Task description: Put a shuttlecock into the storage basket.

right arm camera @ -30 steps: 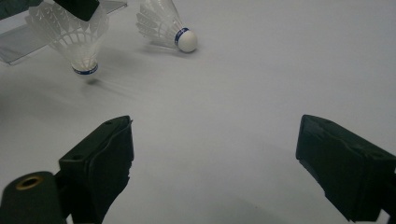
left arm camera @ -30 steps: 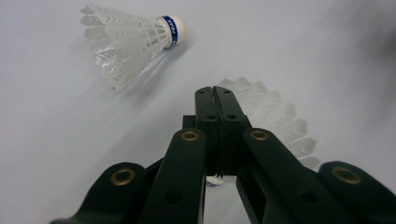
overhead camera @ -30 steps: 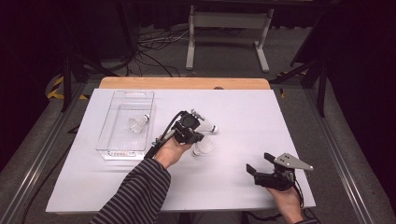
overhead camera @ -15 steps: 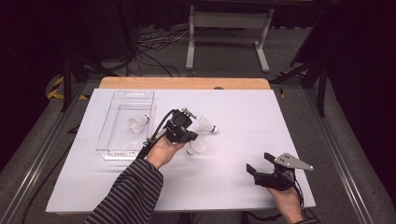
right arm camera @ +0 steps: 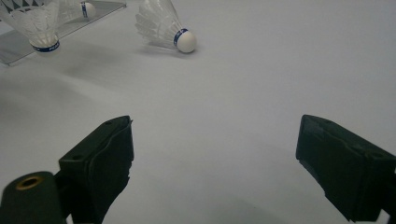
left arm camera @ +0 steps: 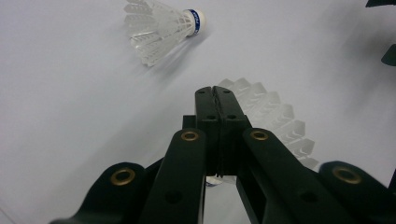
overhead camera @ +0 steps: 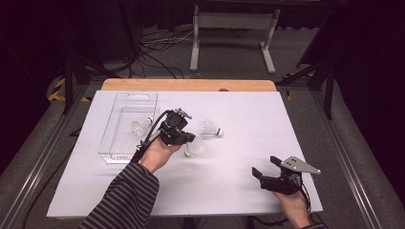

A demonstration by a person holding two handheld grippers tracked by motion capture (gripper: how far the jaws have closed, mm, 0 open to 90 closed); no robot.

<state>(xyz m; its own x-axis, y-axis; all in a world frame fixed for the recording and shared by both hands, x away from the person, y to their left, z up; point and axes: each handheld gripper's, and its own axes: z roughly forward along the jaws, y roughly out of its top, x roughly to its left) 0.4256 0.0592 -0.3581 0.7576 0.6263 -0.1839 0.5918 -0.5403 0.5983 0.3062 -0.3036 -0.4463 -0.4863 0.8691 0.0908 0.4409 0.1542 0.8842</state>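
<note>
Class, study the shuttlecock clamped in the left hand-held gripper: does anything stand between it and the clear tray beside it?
Nothing visible does. The held shuttlecock in the left hand-held gripper is just right of the clear tray. The loose shuttlecock lies on the side away from the tray.

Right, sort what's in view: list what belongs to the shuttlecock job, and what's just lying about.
Part of the job:
- left tool, shut on the held shuttlecock
- shuttlecock lying on the table
- shuttlecock in the bin
- clear plastic bin
- right tool, open and resting

Just lying about:
- metal stand behind the table
- cables on the floor
</note>
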